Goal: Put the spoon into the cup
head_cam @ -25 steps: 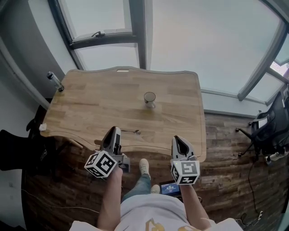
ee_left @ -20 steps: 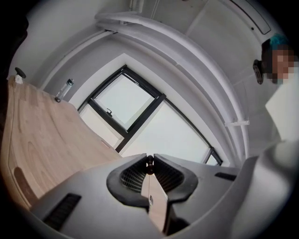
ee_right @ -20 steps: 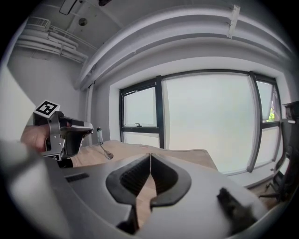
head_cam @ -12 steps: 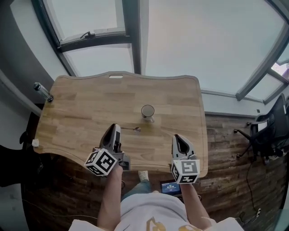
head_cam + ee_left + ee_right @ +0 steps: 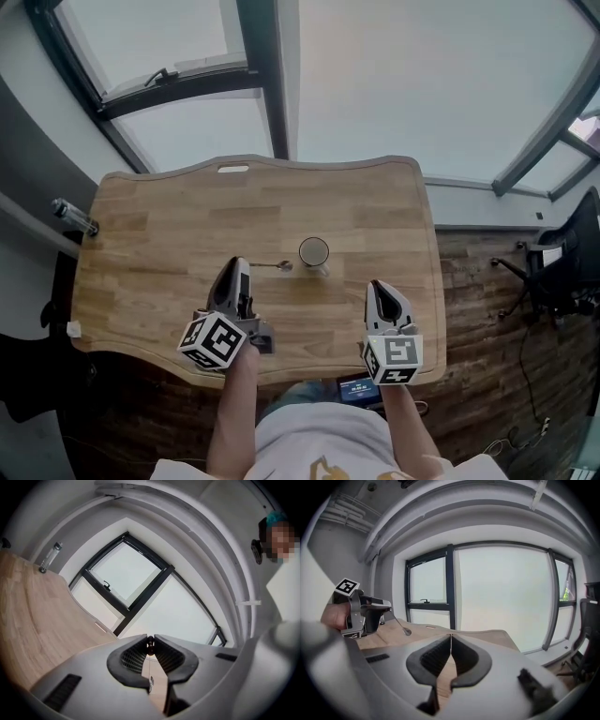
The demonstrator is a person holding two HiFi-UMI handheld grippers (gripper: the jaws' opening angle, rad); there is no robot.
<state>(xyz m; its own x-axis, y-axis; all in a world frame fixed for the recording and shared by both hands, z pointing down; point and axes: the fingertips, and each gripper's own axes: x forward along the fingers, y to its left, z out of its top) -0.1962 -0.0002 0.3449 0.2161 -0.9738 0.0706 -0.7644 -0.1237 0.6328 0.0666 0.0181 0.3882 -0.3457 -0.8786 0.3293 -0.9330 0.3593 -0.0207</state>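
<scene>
Head view shows a wooden table under a large window, with a pale cup standing upright near its middle. The left gripper has its jaws pressed together on the handle of a small metal spoon. The spoon reaches right from the jaw tips, and its bowl ends just left of the cup, outside it. In the right gripper view the left gripper holds the spoon off the tabletop, with the bowl slanting down. The right gripper is over the near right part of the table, well apart from the cup. Its jaws are closed against each other with nothing between them. A clear bottle lies at the table's far left edge.
</scene>
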